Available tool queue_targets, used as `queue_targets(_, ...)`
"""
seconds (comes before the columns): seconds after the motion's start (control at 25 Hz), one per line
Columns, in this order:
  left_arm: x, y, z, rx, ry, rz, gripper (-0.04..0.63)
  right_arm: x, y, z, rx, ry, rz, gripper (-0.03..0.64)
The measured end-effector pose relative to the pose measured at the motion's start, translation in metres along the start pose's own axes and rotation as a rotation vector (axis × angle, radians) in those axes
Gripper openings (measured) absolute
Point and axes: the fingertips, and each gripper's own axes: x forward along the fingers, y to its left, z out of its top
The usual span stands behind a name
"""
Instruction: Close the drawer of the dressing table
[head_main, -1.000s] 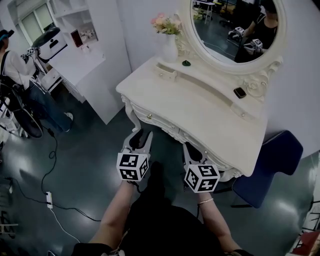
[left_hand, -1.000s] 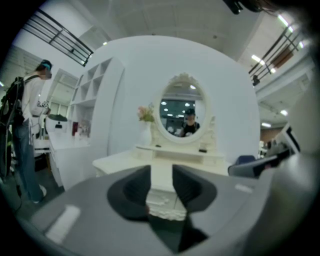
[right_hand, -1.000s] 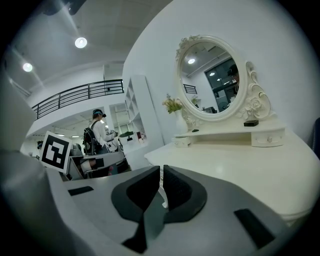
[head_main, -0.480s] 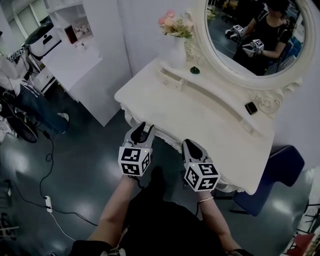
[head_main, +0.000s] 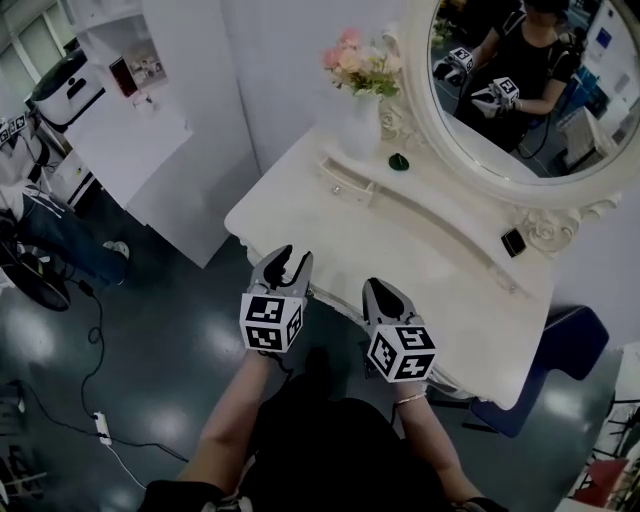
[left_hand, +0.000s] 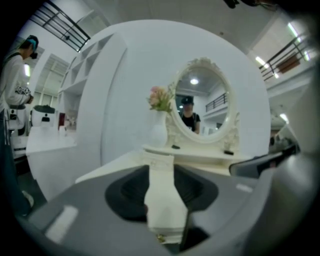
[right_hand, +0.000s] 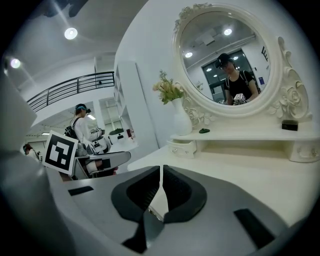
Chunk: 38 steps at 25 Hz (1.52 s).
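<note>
The cream dressing table (head_main: 420, 260) stands ahead of me. A small drawer (head_main: 345, 180) at the left end of its raised shelf juts forward; it also shows in the right gripper view (right_hand: 182, 148) and the left gripper view (left_hand: 159, 161). My left gripper (head_main: 283, 262) hovers at the table's front edge; its jaws have just been opening and hold nothing (left_hand: 162, 200). Beside it, my right gripper (head_main: 385, 292) is over the front edge with its jaws together and empty (right_hand: 161, 190). Both are well short of the drawer.
A white vase of flowers (head_main: 358, 115) and an oval mirror (head_main: 520, 90) stand at the table's back. A dark green item (head_main: 399, 161) and a small black object (head_main: 513, 242) lie on the shelf. A blue seat (head_main: 560, 345) is right, white cabinets (head_main: 150, 130) left.
Both grippers have moved forward from below the table's front to its front edge. The left jaws stand a little wider apart. The table fills more of the view.
</note>
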Motion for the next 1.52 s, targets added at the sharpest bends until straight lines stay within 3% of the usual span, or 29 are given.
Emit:
queue_targets(0.72, 0.106, 0.021, 0.006, 0.061, 0.074, -0.064, 0.165, 0.065, -0.038, 0.023, 0.052, 0.031, -0.043, 0.005)
queue_targets(1.52, 0.215, 0.021, -0.025, 0.070, 0.189, -0.070, 0.196, 0.128, -0.089, 0.027, 0.080, 0.110, -0.037, 0.005)
